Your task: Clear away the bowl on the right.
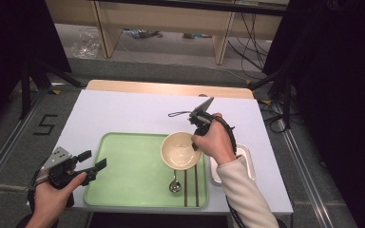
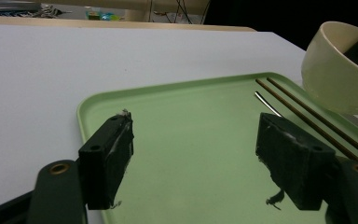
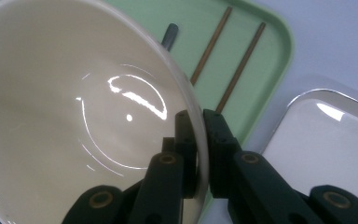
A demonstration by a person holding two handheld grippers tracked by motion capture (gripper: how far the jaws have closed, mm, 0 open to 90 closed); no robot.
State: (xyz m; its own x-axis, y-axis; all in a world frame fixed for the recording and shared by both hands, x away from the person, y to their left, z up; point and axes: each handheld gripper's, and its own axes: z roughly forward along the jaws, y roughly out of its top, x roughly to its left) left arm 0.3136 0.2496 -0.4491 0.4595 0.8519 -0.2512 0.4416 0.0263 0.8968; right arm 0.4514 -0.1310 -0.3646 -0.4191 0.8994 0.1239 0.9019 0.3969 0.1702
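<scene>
A: Right gripper view first: bowl (image 3: 74, 107), cream, empty, its rim pinched between the two jaws of the right gripper (image 3: 199, 123), one jaw inside, one outside.

B: Where's the bowl sitting?

A: High view puts it over the right part of the green tray (image 1: 123, 175). Left gripper view shows it tilted, looks lifted off the tray, though I can't be sure.

B: Around it?

A: Spoon (image 1: 174, 184) and two chopsticks (image 1: 190, 185) lie on the tray just below the bowl. Metal dish (image 1: 248, 164) on the white table (image 1: 123, 111), just right of the tray.

B: Other hand?

A: Left gripper (image 1: 97, 164) at the tray's left edge, jaws wide apart, holding nothing.
</scene>
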